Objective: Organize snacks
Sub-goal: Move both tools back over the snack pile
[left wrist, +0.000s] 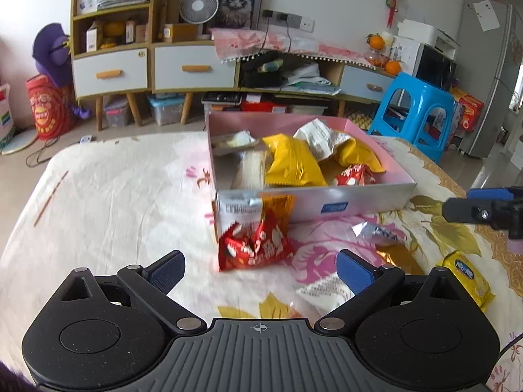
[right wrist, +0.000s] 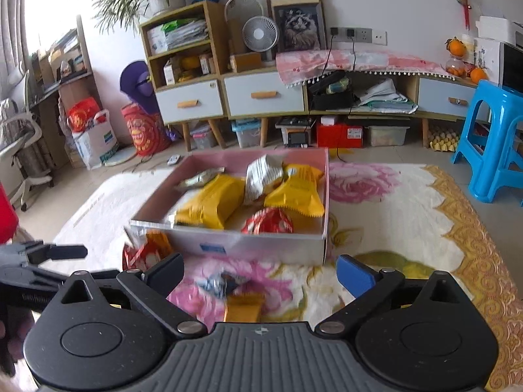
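Left gripper: jaws spread wide, nothing between the pads. It hangs over the floral tablecloth, aimed at a red snack packet that leans against the near wall of the box, with an orange-and-white packet propped behind it.

Right gripper: jaws likewise spread, nothing held. Directly ahead of it lie a small silver-and-blue wrapper and a gold packet, both loose on the cloth.

Further out, at the right edge of the left wrist view, a yellow biscuit pack lies well apart from the box.

Box contents, as far as visible: two yellow bags, a crumpled white-and-silver bag, a red packet and a pale packet at the far corner. The box sits open, no lid in view.

Assessment: the task appears roughly half complete. About five snacks are boxed; about five are outside on the cloth. Neither gripper touches any of them yet. The red packet and the silver-and-blue wrapper look the likeliest next pickups.
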The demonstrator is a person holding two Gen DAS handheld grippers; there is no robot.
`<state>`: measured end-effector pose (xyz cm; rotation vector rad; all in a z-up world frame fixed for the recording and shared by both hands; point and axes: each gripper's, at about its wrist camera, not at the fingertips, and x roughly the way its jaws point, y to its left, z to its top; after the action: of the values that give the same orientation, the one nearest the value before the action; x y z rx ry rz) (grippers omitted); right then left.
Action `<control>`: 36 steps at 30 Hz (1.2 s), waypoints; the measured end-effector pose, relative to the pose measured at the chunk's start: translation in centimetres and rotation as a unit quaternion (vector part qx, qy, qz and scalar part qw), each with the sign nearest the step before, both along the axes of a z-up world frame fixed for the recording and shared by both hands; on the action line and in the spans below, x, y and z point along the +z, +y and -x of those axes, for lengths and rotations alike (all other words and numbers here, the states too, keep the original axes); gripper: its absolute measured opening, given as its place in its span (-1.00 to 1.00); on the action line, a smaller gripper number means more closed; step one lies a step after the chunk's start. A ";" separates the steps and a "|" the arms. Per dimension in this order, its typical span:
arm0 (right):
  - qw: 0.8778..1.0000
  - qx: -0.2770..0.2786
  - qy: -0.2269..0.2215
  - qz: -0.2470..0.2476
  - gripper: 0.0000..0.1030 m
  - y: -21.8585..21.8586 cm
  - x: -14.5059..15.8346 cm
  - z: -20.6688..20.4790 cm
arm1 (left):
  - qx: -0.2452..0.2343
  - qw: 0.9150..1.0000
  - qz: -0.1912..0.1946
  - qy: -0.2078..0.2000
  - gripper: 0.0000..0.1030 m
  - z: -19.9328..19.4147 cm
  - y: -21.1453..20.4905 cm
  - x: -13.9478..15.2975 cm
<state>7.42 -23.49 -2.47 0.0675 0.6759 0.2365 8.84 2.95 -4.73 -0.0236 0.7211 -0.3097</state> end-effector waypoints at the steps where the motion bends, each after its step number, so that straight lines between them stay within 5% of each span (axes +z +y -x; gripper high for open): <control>1: 1.000 0.003 0.001 0.000 0.81 -0.1 -0.1 0.3 | 0.003 1.000 0.001 0.006 0.94 0.1 0.1 -0.2; 22: 0.996 -0.017 0.064 0.054 0.83 -1.5 -3.8 2.4 | 0.005 0.998 0.051 0.042 0.94 1.7 -2.5 0.3; 36: 0.993 -0.031 0.093 0.063 0.82 -1.8 -4.7 2.6 | -0.036 0.998 0.038 0.040 0.79 2.6 -5.7 -0.8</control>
<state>4.80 -25.25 -7.15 -0.0113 0.8710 0.1282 6.19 -2.77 -5.53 -0.0819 0.7908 -0.4064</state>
